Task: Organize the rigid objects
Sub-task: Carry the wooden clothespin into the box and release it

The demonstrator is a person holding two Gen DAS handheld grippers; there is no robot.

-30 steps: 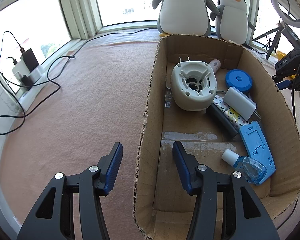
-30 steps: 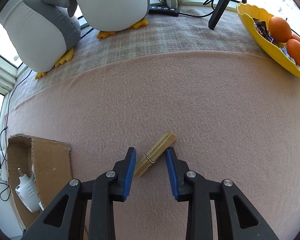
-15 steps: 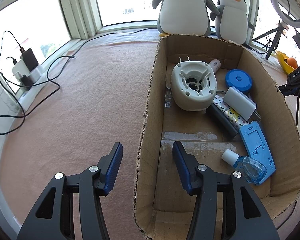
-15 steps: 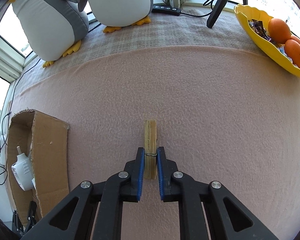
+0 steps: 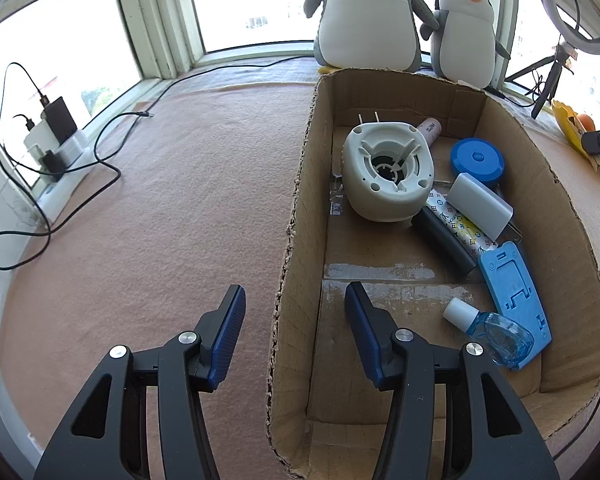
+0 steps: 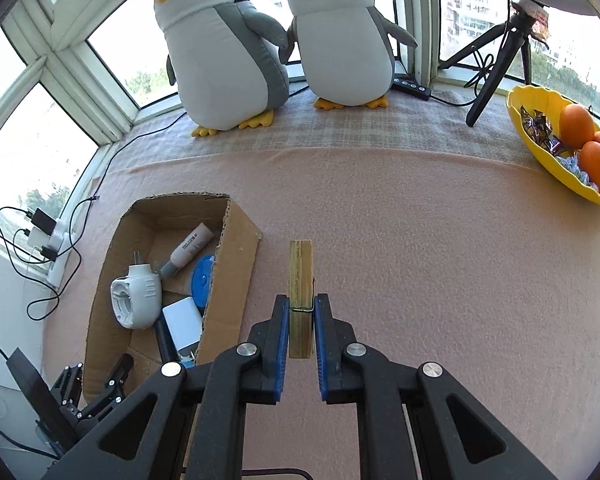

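Note:
My right gripper (image 6: pixel 301 312) is shut on a wooden clothespin (image 6: pixel 300 280) and holds it lifted above the pink cloth, to the right of the cardboard box (image 6: pixel 236 248). My left gripper (image 5: pixel 294 320) is open and empty, its fingers straddling the box's left wall (image 5: pixel 296 240). Inside the box lie a white round plastic device (image 5: pixel 388 172), a blue lid (image 5: pixel 477 159), a white block (image 5: pixel 480 206), a black tube (image 5: pixel 444 240), a blue plastic stand (image 5: pixel 514 292) and a small blue bottle (image 5: pixel 496 332).
Two plush penguins (image 6: pixel 228 44) stand at the window. A yellow bowl of oranges (image 6: pixel 560 148) sits at the right. A tripod (image 6: pixel 496 64) stands behind it. A power strip with chargers and cables (image 5: pixel 56 148) lies at the left.
My right gripper closed on the clothespin, then rose and tilted up with it, bringing the box and penguins into view. My left gripper has not moved.

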